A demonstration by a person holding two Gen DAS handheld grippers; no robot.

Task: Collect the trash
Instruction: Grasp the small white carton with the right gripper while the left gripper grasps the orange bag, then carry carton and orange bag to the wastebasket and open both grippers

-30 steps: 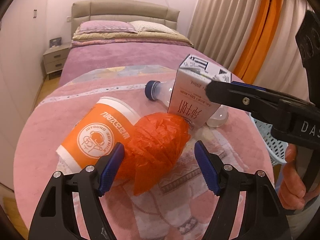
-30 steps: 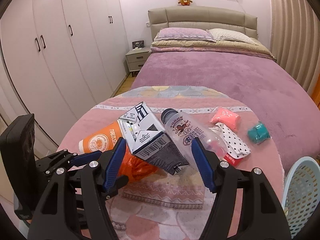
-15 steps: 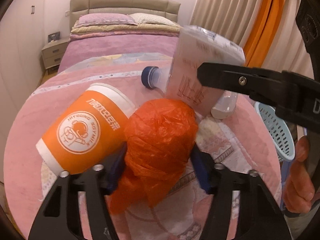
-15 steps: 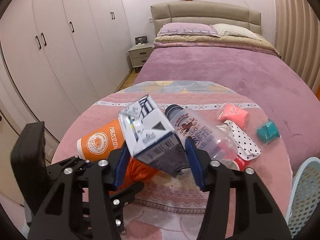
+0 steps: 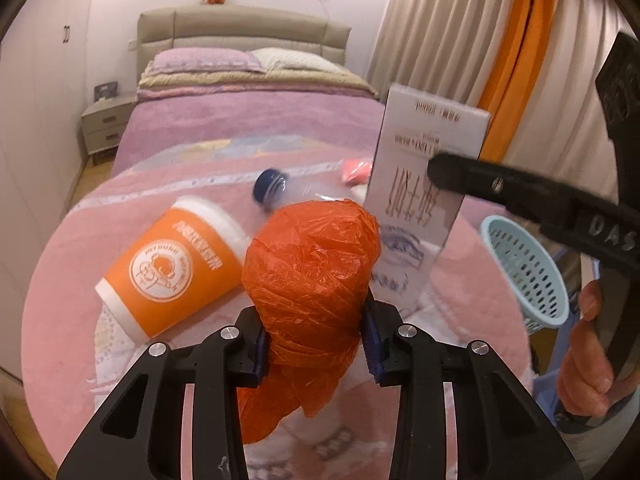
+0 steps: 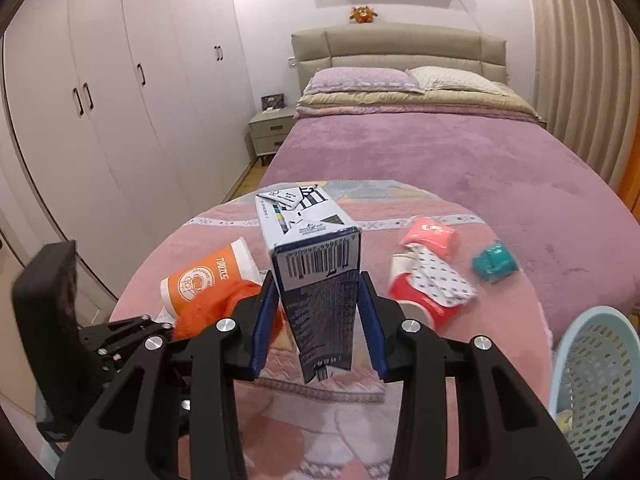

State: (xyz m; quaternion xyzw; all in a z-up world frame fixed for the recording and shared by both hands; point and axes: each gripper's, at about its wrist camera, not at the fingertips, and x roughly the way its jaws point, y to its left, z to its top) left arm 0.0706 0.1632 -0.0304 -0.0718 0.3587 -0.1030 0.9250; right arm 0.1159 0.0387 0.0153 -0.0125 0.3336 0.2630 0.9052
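Observation:
My left gripper (image 5: 316, 336) is shut on a crumpled orange plastic bag (image 5: 312, 272) and holds it above the round pink table (image 5: 72, 280). My right gripper (image 6: 318, 324) is shut on a white and dark milk carton (image 6: 316, 280), lifted off the table; the carton also shows in the left wrist view (image 5: 424, 184). An orange paper cup (image 5: 172, 268) lies on its side at the left. A clear bottle with a blue cap (image 5: 272, 188) lies behind the bag. A light blue mesh basket (image 6: 596, 384) stands at the table's right edge.
A red and dotted wrapper (image 6: 428, 288), a pink packet (image 6: 430, 234) and a teal wad (image 6: 494, 266) lie on the table's right part. A purple bed (image 6: 440, 160) is behind, white wardrobes (image 6: 100, 120) at the left, curtains (image 5: 500, 60) at the right.
Both grippers have closed, the left on the orange bag and the right on the carton, and both have lifted their loads off the table.

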